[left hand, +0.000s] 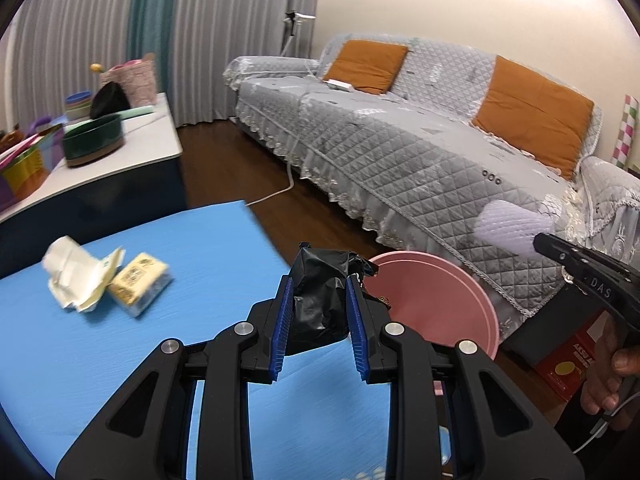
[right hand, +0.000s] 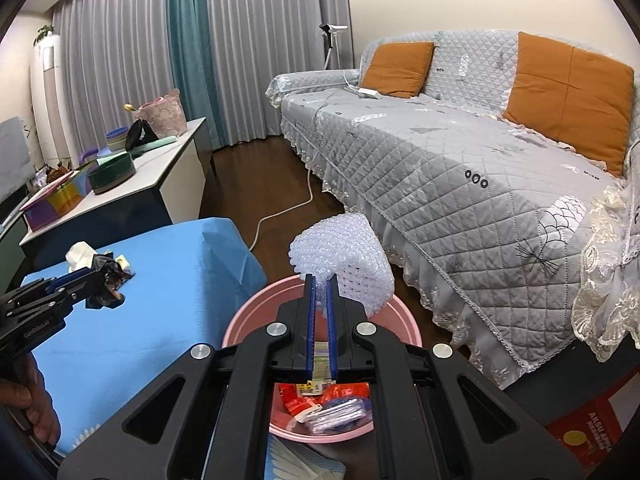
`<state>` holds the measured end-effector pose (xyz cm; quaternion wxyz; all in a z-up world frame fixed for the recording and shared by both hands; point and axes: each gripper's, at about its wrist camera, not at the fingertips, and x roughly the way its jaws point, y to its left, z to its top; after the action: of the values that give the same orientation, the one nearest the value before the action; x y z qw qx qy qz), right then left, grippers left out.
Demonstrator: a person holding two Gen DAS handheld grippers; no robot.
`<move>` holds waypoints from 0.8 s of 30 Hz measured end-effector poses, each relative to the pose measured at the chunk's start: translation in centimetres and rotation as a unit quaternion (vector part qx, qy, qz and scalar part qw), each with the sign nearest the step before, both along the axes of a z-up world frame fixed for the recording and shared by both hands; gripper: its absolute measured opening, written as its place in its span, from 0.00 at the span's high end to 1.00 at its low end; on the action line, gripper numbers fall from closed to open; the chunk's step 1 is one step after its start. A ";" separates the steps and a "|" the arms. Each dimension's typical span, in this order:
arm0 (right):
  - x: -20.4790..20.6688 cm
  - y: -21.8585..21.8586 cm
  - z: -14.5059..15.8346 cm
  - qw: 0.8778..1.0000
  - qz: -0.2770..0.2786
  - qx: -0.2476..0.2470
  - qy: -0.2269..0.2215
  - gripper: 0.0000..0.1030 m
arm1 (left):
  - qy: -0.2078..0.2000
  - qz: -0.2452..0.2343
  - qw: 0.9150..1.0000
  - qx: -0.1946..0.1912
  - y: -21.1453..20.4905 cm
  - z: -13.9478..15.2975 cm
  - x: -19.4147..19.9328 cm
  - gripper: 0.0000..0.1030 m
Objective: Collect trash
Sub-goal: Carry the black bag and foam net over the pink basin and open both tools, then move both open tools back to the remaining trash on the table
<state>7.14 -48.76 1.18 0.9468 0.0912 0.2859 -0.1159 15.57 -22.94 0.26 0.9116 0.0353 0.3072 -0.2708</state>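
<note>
My left gripper (left hand: 318,300) is shut on a crumpled black plastic bag (left hand: 320,300) and holds it above the blue table's (left hand: 160,360) right edge, beside the pink bin (left hand: 440,304). It also shows in the right wrist view (right hand: 102,276). My right gripper (right hand: 320,312) is shut on a piece of bubble wrap (right hand: 344,256) and holds it over the pink bin (right hand: 248,320), which holds red wrappers and other trash (right hand: 324,400). Crumpled tissue (left hand: 76,276) and a yellow tissue pack (left hand: 138,284) lie on the table's far left.
A grey quilted sofa (left hand: 420,140) with orange cushions stands to the right. A white side cabinet (left hand: 120,148) with bowls and baskets stands at the back left. A white cable (right hand: 296,204) runs over the wooden floor. A red box (right hand: 588,436) sits at the lower right.
</note>
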 end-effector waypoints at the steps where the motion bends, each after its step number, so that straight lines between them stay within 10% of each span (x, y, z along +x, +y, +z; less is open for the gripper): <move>1: 0.0 -0.2 -0.2 1.000 0.000 0.000 0.002 0.95 | -0.001 -0.007 1.000 0.002 -0.8 -0.2 0.1 0.74; 20: 1.1 -3.1 -3.0 0.999 0.010 0.032 0.042 0.90 | 0.030 -0.072 0.997 0.028 -8.9 -3.2 0.9 0.67; 24: 1.2 -3.6 -3.6 0.998 -0.004 0.040 0.055 0.53 | 0.033 -0.067 0.997 0.024 -8.5 -3.1 1.0 0.57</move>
<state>8.35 -52.38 -2.45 0.9250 0.1236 0.3413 -0.1126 16.57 -31.47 -2.88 0.8796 0.0685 0.3404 -0.3252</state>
